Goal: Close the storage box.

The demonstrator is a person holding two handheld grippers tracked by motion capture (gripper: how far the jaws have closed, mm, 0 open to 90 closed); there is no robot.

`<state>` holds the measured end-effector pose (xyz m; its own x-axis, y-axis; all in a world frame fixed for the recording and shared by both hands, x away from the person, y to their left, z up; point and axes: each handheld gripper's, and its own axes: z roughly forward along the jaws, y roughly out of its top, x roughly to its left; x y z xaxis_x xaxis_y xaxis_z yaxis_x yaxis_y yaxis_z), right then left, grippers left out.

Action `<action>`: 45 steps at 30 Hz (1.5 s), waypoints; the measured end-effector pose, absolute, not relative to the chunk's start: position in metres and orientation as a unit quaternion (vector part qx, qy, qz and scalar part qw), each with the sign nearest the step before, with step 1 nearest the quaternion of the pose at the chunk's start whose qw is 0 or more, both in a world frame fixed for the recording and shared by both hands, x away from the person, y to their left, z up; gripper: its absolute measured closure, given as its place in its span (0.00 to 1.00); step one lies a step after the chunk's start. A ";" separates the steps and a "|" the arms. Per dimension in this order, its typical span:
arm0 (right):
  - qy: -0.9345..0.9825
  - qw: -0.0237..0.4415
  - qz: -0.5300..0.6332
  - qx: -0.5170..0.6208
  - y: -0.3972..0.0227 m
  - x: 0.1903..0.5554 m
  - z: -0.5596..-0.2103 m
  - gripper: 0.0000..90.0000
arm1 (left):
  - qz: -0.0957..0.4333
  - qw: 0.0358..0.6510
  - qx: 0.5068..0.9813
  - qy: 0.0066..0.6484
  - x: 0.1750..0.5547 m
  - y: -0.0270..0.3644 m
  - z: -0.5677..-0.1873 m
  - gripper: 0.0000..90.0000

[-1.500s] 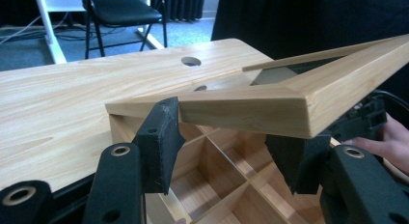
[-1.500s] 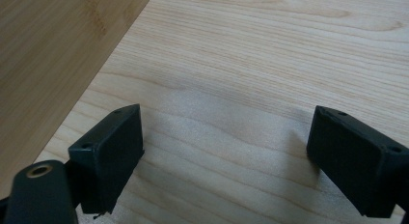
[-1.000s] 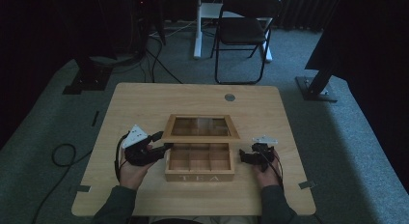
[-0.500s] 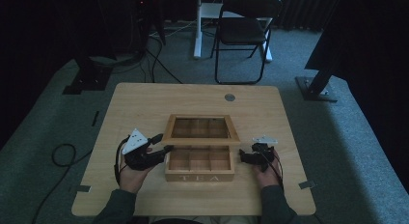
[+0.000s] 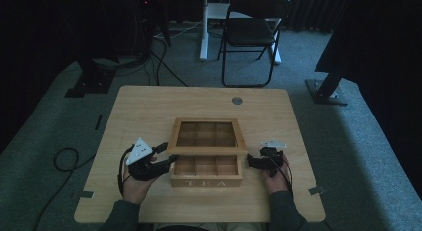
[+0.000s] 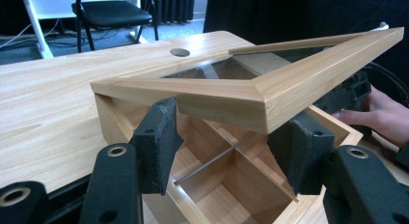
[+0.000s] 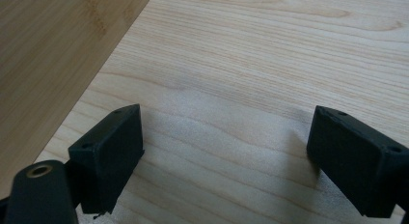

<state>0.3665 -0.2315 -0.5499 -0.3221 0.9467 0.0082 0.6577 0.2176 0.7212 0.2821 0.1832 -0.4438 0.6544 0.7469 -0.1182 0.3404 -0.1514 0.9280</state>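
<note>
Wooden tea box (image 5: pixel 206 173) at lower centre of high view, on surface (image 5: pixel 149 106), compartments look empty; hinged lid (image 5: pixel 206 136) part-raised, glass pane in frame. Judged rigid, fairly light; pane fragile, smooth wood may slip. Best hold: lid's wooden frame edge, not glass. Left gripper (image 6: pixel 231 151) spread wide at lid's corner, clasping nothing. Right gripper (image 7: pixel 226 156) agape over bare surface, just right of box. Ample open room behind box; near edge close
</note>
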 end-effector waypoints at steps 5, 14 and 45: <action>0.747 0.225 0.321 0.537 -0.231 0.366 -0.550 0.14 | 0.187 0.536 0.735 0.370 0.280 0.183 -0.448 0.50; 0.747 0.225 0.321 0.537 -0.231 0.366 -0.550 0.14 | 0.191 0.530 0.740 0.368 0.277 0.183 -0.453 0.50; 0.748 0.225 0.320 0.536 -0.232 0.367 -0.550 0.14 | 0.182 0.512 0.750 0.377 0.267 0.176 -0.476 0.47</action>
<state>0.3665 -0.2316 -0.5499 -0.3229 0.9464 0.0065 0.6576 0.2194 0.7207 0.2671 0.1762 -0.4757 0.6491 0.7521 -0.1136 0.3789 -0.1902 0.9057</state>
